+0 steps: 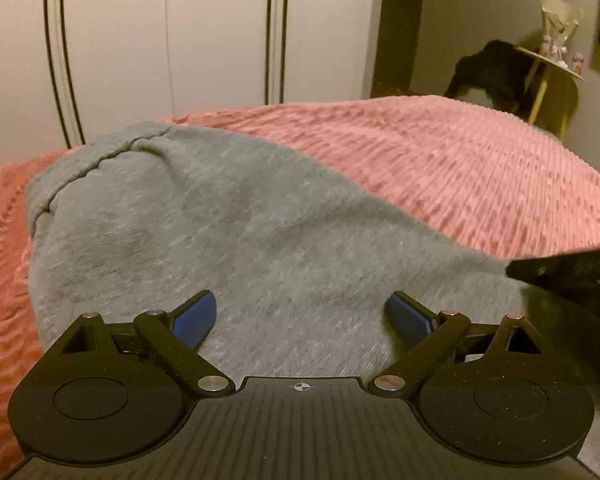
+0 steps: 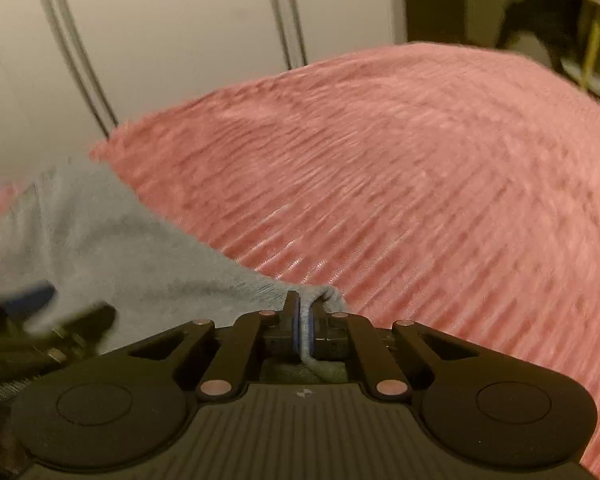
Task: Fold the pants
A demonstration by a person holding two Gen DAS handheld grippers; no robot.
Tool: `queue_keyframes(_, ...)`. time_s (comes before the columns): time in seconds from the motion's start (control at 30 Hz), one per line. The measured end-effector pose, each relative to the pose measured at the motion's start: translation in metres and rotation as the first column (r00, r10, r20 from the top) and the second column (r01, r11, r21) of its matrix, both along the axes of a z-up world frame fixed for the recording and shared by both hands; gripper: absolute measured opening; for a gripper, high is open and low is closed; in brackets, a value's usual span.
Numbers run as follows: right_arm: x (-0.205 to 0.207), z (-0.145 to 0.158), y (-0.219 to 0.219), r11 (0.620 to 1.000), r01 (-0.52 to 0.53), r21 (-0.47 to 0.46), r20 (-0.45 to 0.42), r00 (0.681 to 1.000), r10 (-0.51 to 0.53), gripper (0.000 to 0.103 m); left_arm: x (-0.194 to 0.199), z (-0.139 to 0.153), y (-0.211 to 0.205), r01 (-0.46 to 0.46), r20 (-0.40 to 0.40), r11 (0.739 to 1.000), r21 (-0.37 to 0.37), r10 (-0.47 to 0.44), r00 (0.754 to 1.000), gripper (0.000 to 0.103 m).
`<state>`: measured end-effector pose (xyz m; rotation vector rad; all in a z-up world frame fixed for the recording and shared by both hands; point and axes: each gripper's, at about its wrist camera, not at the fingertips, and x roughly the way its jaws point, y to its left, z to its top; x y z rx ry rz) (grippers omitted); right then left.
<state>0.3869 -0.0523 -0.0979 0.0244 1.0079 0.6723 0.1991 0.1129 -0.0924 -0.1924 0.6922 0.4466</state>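
Observation:
Grey pants lie on a pink ribbed bedspread. In the left wrist view my left gripper is open just above the grey cloth, its blue pads wide apart with nothing between them. My right gripper shows at the right edge as a dark blurred shape at the cloth's edge. In the right wrist view my right gripper is shut on the right edge of the grey pants, with cloth pinched between the pads. The left gripper appears blurred at the lower left.
The pink bedspread covers the bed to the right and far side. White wardrobe doors stand behind. A dark garment hangs by a small yellow table at the back right.

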Motion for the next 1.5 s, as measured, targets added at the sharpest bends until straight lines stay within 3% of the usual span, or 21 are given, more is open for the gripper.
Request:
queue_keyframes(0.07,0.000,0.014,-0.026,0.991,0.108,0.079,-0.042,0.994,-0.105,0.032,-0.001,0.001,0.004,-0.009,0.009,1.000,-0.024,0.009,1.000,0.097)
queue_keyframes(0.17,-0.020,0.036,-0.056,0.976,0.169,0.137,-0.013,0.986,-0.169,0.032,-0.002,0.002,0.004,-0.018,0.014,0.999,-0.030,0.018,1.000,0.097)
queue_keyframes(0.27,-0.051,0.044,-0.065,0.984,0.135,0.117,0.010,0.991,-0.137,0.031,-0.005,0.004,0.006,-0.025,0.037,0.998,-0.065,0.027,0.999,0.097)
queue_keyframes(0.37,-0.069,0.036,-0.063,0.987,0.160,-0.032,0.034,0.987,-0.159,0.031,-0.011,0.006,0.009,-0.012,0.062,0.994,-0.111,0.019,0.998,0.097)
queue_keyframes(0.5,-0.069,0.025,-0.083,0.971,0.238,0.028,0.007,0.971,-0.239,0.028,-0.018,0.012,0.007,0.041,0.120,0.980,-0.194,-0.017,0.993,0.097)
queue_keyframes(0.6,-0.069,0.007,-0.071,0.980,0.198,-0.005,0.049,0.979,-0.197,0.020,-0.018,0.011,-0.006,0.129,0.172,0.969,-0.209,-0.094,0.981,0.097)
queue_keyframes(0.7,-0.068,-0.010,-0.079,0.955,0.282,0.089,0.072,0.955,-0.289,0.017,-0.012,0.004,-0.019,0.224,0.177,0.948,-0.227,-0.186,0.966,0.099)
queue_keyframes(0.87,-0.083,-0.002,-0.117,0.868,0.473,0.151,-0.008,0.879,-0.477,0.016,-0.009,-0.007,-0.046,0.301,0.102,0.953,-0.042,-0.296,0.950,0.101)
queue_keyframes(0.93,-0.109,0.008,-0.149,0.855,0.499,0.141,-0.005,0.864,-0.504,0.019,-0.012,-0.008,-0.050,0.313,0.098,0.950,-0.027,-0.309,0.946,0.101)
queue_keyframes(1.0,-0.143,0.017,-0.193,0.828,0.548,0.117,-0.005,0.835,-0.551,0.029,-0.014,-0.007,-0.052,0.321,0.110,0.947,-0.034,-0.315,0.943,0.101)
queue_keyframes(1.1,-0.209,0.022,-0.283,0.720,0.690,0.078,-0.035,0.723,-0.690,0.030,-0.019,-0.010,-0.056,0.335,0.106,0.942,-0.036,-0.329,0.938,0.101)
queue_keyframes(1.17,-0.256,0.020,-0.351,0.600,0.798,0.057,-0.061,0.602,-0.796,0.029,-0.023,-0.010,-0.058,0.343,0.101,0.938,-0.045,-0.338,0.936,0.101)
queue_keyframes(1.23,-0.301,0.025,-0.403,0.456,0.890,0.027,-0.016,0.456,-0.890,0.029,-0.031,-0.008,-0.062,0.344,0.099,0.938,-0.041,-0.339,0.936,0.101)
queue_keyframes(1.27,-0.323,0.030,-0.426,0.348,0.937,-0.027,0.036,0.349,-0.936,0.034,-0.035,-0.007,-0.064,0.343,0.098,0.938,-0.045,-0.337,0.936,0.101)
queue_keyframes(1.33,-0.360,0.040,-0.459,0.123,0.987,-0.107,0.144,0.137,-0.980,0.033,-0.041,-0.004,-0.069,0.344,0.092,0.937,-0.070,-0.337,0.937,0.101)
queue_keyframes(1.4,-0.397,0.047,-0.480,0.040,0.999,0.016,0.102,0.038,-0.994,0.048,-0.050,0.002,-0.076,0.372,0.103,0.920,-0.122,-0.361,0.927,0.101)
queue_keyframes(1.43,-0.412,0.047,-0.486,0.007,0.999,0.052,0.071,0.003,-0.997,0.049,-0.054,0.004,-0.079,0.392,0.111,0.907,-0.153,-0.378,0.919,0.101)
queue_keyframes(1.47,-0.421,0.044,-0.488,-0.017,0.998,0.067,0.055,-0.021,-0.998,0.049,-0.058,0.006,-0.082,0.413,0.118,0.890,-0.193,-0.397,0.910,0.101)
queue_keyframes(1.5,-0.432,0.041,-0.491,-0.015,0.995,0.095,0.036,-0.018,-0.999,0.050,-0.061,0.006,-0.084,0.424,0.116,0.875,-0.232,-0.408,0.906,0.101)
